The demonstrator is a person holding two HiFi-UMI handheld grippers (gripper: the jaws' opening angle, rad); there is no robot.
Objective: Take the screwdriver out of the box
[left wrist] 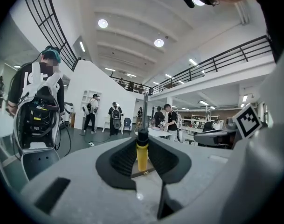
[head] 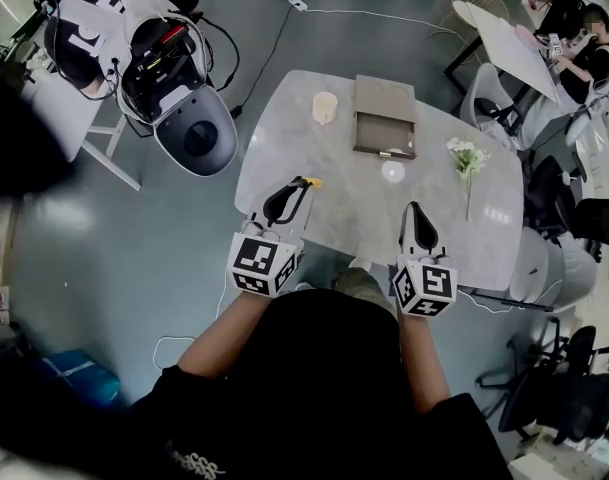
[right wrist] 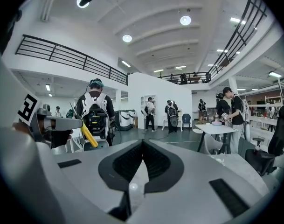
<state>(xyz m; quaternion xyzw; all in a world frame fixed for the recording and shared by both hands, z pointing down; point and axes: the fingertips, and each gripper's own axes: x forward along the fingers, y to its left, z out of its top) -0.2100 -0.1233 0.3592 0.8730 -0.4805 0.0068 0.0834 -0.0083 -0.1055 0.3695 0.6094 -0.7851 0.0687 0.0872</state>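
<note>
Table (head: 314, 163): grey slab top, with the person at its near edge.

Box (head: 384, 98): open on the far middle of the table, lid folded back. The tray looks mostly bare. Small bits at its near rim are too small to call.

Left gripper (head: 300, 186) (left wrist: 142, 141): jaws partway spread, pinching the yellow handle of the screwdriver (left wrist: 142, 157) (head: 312, 181). It is held roughly level over the near-left part of the table, well apart from the box.

Right gripper (head: 415, 210) (right wrist: 142, 143): jaws pressed together with nothing between them, over the near-right edge of the table.

Screwdriver: out of the box, carried by the left gripper. The handle sits between the ribbed pads. In the left gripper view the black collar and thin metal shaft rise clear of them.

Handling, as a judgement:
- It looks small, light and rigid, not fragile.
- The smooth plastic handle could pivot in the pads if pinched near one end.
- The grip belongs mid-handle, as it is now. The shaft is thin and round and would likely roll or slip.
- The removal step looks done. What is left is setting it down.
</note>
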